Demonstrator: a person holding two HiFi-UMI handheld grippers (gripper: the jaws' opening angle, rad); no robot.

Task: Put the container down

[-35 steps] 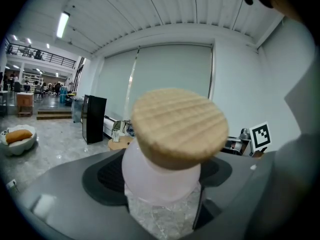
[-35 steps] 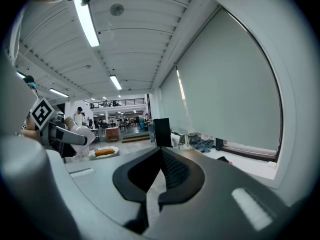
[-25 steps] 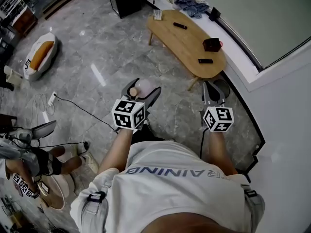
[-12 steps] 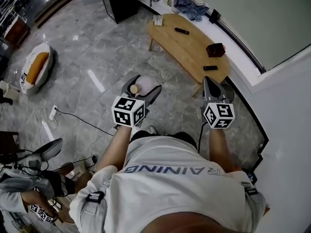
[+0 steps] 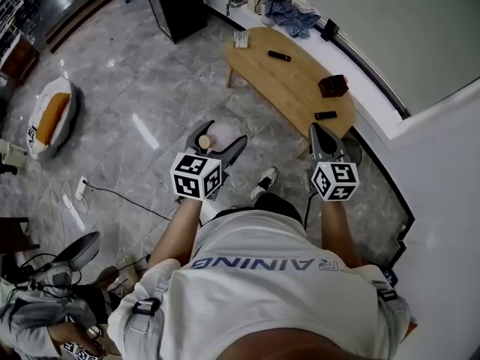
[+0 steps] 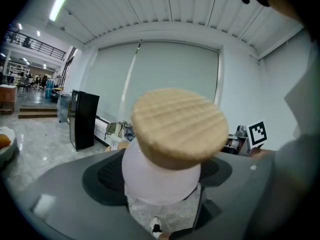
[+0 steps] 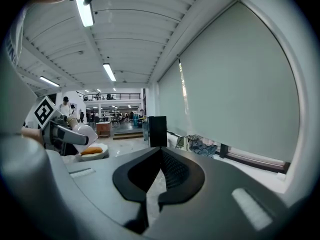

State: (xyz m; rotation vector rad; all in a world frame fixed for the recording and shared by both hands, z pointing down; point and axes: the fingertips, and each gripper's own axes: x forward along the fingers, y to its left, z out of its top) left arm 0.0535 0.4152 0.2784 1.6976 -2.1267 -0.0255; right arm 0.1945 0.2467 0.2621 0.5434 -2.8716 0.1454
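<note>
A pale pink round container (image 5: 223, 134) with a wooden lid (image 6: 179, 126) sits between the jaws of my left gripper (image 5: 217, 135), which is shut on it and held above the marble floor. In the left gripper view the container's body (image 6: 160, 180) fills the gap between the dark pads, lid toward the camera. My right gripper (image 5: 319, 133) is shut with nothing in it, held near the near end of the oval wooden table (image 5: 289, 81). The right gripper view shows the container (image 7: 84, 133) at far left, in the other gripper.
On the wooden table lie a black remote (image 5: 279, 55), a dark box (image 5: 333, 85) and another small black item (image 5: 325, 115). A black cabinet (image 5: 176, 4) stands beyond it, clothes (image 5: 291, 15) lie on the window ledge, a cushion (image 5: 46, 117) and cables (image 5: 112, 193) lie on the floor at left.
The person has stepped forward toward the table; both grippers stay in the same pose, the left one holding the container throughout. A foot now shows between the arms.
</note>
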